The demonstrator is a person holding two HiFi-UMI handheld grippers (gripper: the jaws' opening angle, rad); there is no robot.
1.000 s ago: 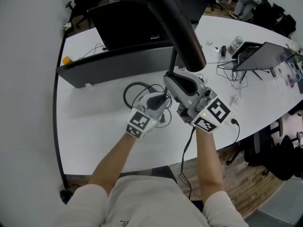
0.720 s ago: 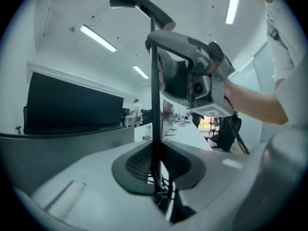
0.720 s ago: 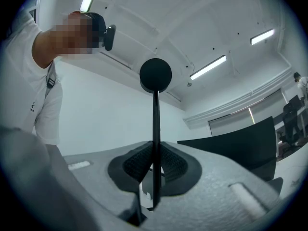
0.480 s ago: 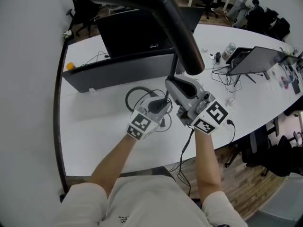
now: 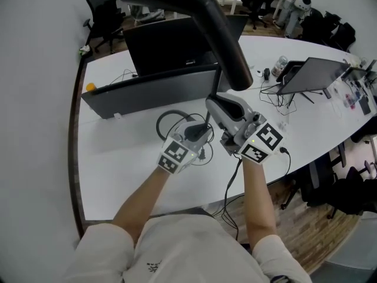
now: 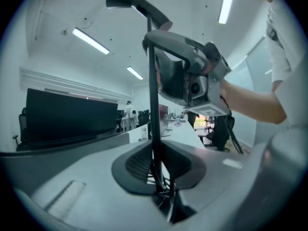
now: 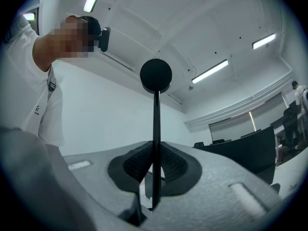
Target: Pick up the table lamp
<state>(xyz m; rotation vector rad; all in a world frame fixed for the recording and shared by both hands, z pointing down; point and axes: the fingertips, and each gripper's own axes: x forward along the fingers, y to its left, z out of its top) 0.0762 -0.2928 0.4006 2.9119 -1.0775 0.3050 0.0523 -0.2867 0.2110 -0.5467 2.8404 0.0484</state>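
Your left gripper [image 6: 156,163] and right gripper [image 7: 155,168] both have their jaws clamped on the slim black table lamp [image 5: 227,46]. It looks top-heavy, so it may pivot and slip.

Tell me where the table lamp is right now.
The table lamp is mid head view over the white table, its thin stem clamped by the left tongs and the right tongs.

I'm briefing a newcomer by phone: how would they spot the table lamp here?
Start at the long white table. Over its middle, the left gripper and right gripper clamp a thin black stem: the table lamp, alone in rising high, its black head reaching toward the camera.
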